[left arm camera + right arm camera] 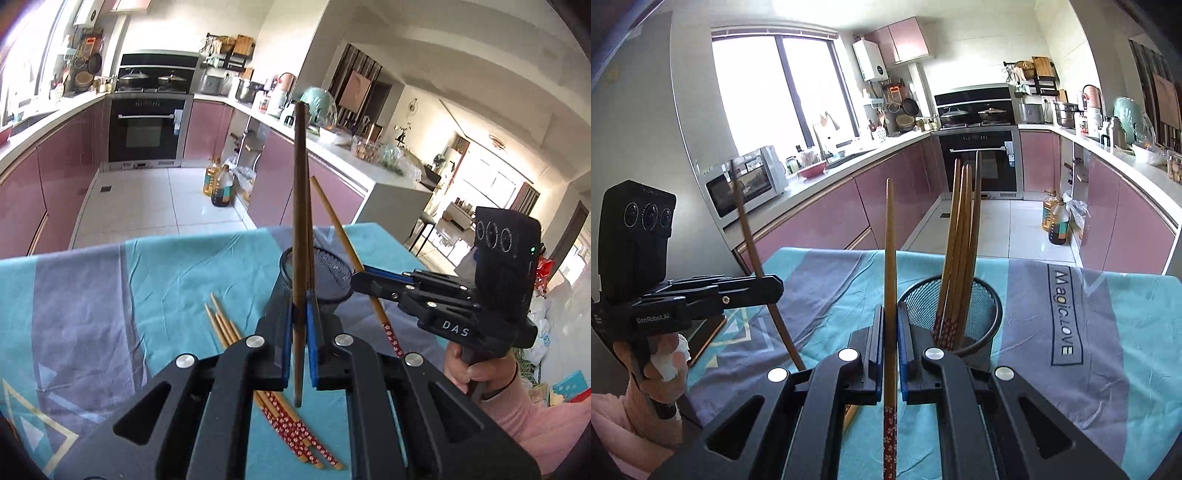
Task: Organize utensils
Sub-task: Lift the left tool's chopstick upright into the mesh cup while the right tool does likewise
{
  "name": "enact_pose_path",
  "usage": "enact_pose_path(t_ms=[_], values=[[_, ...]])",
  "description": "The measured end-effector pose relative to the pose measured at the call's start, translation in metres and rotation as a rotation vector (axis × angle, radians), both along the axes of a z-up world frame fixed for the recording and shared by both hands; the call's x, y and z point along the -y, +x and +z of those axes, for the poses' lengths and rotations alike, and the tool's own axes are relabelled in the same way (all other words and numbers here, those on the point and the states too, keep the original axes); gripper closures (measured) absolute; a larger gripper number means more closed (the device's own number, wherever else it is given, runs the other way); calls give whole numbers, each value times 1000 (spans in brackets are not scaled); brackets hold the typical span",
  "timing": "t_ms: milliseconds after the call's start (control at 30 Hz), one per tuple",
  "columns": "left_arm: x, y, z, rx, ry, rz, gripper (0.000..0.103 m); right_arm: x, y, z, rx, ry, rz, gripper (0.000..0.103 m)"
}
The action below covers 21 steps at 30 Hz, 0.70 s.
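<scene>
My left gripper [300, 308] is shut on a dark brown chopstick [300, 206], held upright above the table beside the black mesh holder [327, 275]. My right gripper [890, 321] is shut on a light wooden chopstick [890, 251] with a red flowered end, held upright just left of the mesh holder [982, 314]. Several chopsticks [960, 236] stand in that holder. Several more red-ended chopsticks [288, 424] lie on the cloth under my left gripper. The right gripper also shows in the left wrist view [360, 277], and the left gripper in the right wrist view [772, 286].
The table carries a teal and grey cloth [1089, 350] with printed lettering. A framed dark object [705, 332] lies at the table's left edge. Pink kitchen cabinets [849, 206], an oven [982, 162] and oil bottles [1056, 221] on the floor stand beyond the table.
</scene>
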State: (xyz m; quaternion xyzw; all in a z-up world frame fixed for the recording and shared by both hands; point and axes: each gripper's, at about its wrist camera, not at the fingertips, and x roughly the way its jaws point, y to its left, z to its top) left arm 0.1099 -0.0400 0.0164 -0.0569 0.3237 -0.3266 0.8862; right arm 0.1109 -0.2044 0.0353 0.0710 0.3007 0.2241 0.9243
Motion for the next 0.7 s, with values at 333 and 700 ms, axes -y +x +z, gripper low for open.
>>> enact_pose_path(t_ms=[333,700], values=[[9,13,42,70,-70,15,95,14,21,25,95,41,-60,97],[27,27,71,137,-68,18,95,17,38,51,170,28,-93,97]])
